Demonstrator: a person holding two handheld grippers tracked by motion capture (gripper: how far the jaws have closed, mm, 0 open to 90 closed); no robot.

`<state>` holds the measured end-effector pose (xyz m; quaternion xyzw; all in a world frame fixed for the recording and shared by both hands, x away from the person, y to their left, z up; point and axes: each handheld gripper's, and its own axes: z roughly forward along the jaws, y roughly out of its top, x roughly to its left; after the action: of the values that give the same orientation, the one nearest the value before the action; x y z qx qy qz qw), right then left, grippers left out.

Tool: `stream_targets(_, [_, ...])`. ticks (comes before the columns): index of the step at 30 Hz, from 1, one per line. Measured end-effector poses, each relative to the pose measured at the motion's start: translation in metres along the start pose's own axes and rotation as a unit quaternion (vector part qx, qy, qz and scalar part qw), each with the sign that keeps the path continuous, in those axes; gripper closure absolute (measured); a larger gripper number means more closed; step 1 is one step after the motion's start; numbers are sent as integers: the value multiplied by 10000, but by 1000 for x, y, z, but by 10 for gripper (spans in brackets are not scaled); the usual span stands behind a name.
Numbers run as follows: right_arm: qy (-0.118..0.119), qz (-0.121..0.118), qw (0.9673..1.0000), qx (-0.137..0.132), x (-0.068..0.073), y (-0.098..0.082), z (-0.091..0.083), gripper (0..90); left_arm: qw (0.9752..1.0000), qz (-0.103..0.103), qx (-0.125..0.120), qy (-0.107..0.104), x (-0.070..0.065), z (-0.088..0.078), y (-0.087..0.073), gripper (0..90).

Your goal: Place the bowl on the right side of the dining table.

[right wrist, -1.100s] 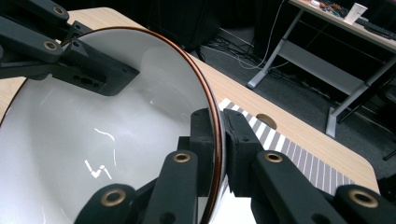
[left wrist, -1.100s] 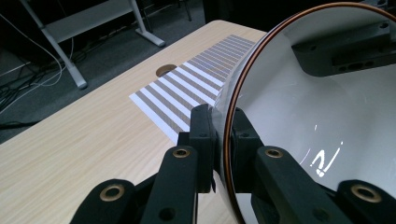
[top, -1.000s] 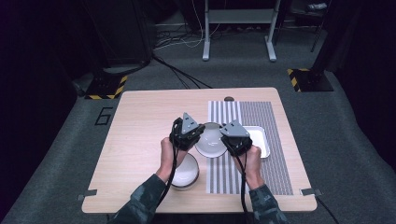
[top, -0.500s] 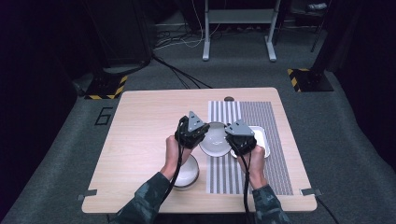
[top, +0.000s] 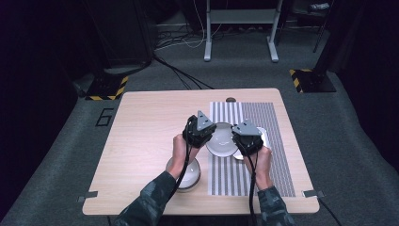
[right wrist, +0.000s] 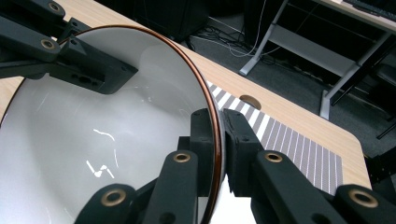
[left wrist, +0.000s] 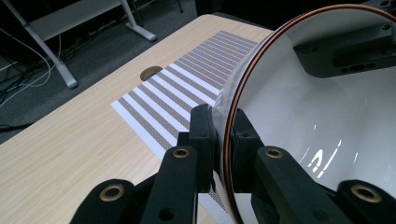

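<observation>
While both grippers clamp its copper-edged rim, the white bowl holds nothing.

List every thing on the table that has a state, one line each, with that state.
White bowl: held above the striped mat, gripped at opposite sides of its rim.
Left gripper: shut on the bowl's rim.
Right gripper: shut on the bowl's rim.
Second bowl: upright on the table, under the left forearm.
Striped mat: lying flat.
White tray: resting on the mat.

White bowl, brown rim; striped mat
</observation>
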<state>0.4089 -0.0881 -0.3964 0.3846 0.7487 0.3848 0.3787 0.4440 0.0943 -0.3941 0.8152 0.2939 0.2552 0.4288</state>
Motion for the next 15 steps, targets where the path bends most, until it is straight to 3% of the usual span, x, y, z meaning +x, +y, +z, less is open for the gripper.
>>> stream_targets(15, [-62, 146, 9998, 70, -12, -13, 3, 832, 9999, 98, 125, -38, -7, 17, 5, 824])
